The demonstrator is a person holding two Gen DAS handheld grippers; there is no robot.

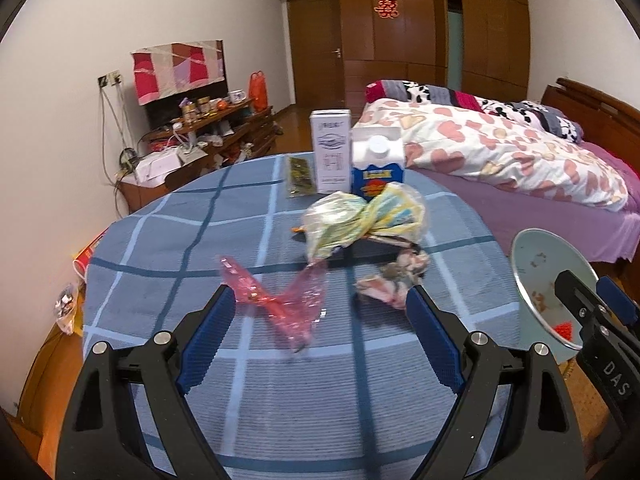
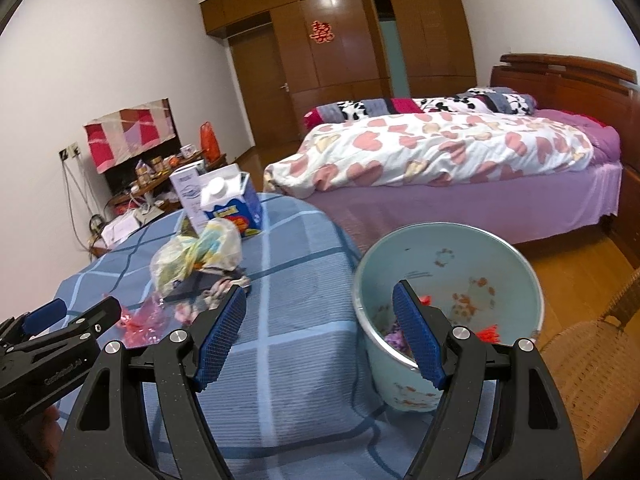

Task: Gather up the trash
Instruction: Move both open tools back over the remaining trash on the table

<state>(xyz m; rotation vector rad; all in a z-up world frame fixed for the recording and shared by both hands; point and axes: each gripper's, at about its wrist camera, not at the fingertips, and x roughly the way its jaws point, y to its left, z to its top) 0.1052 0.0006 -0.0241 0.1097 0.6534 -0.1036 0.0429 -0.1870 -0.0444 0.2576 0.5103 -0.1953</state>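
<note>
Pink wrapper (image 1: pixel 280 304) lies between the spread left claw (image 1: pixel 320 304).

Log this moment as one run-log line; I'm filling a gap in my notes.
left claw: open, over pink wrapper | right claw: open, empty, near bin | bin: some trash inside | table: wrappers remaining

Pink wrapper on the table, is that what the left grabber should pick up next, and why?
Probably yes: ease the left gripper forward and down, then close on the pink wrapper. Its jaws are open, and the wrapper lies loose on the blue tablecloth right between them. The bin waits beside the table.
</note>
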